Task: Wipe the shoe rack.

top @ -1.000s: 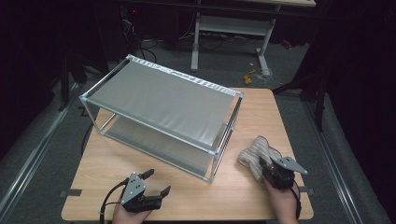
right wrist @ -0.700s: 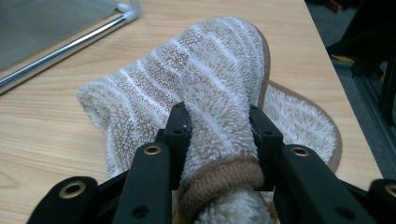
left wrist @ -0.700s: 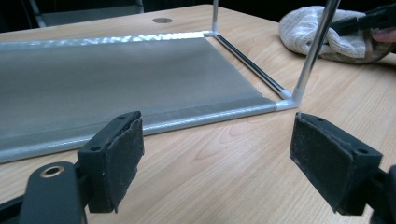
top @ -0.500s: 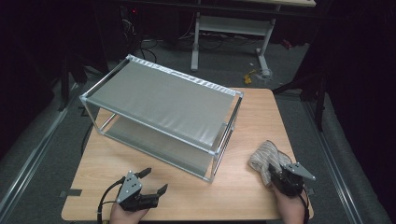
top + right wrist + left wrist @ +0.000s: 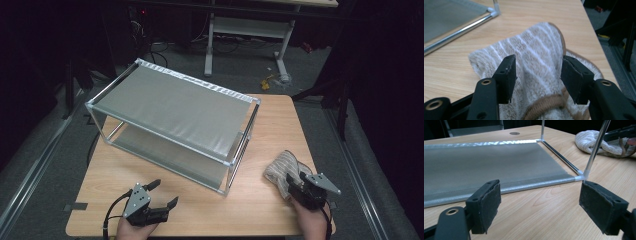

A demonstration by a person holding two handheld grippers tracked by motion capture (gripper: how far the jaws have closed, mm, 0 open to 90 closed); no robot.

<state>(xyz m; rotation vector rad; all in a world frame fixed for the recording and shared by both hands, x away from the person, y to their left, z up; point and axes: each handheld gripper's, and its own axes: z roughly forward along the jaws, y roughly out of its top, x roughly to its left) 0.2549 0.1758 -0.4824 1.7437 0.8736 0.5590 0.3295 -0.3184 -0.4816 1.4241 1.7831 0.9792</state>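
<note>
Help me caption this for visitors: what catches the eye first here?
A two-tier metal rack with grey fabric shelves fills the middle of the wooden table. Near the right front corner lies a fuzzy beige slipper, with the right gripper open just over it. The left gripper waits open at the front edge.

A fluffy beige slipper with pale crisscross stripes and brown trim lies flat on the wooden surface, lower right of the high view.
</note>
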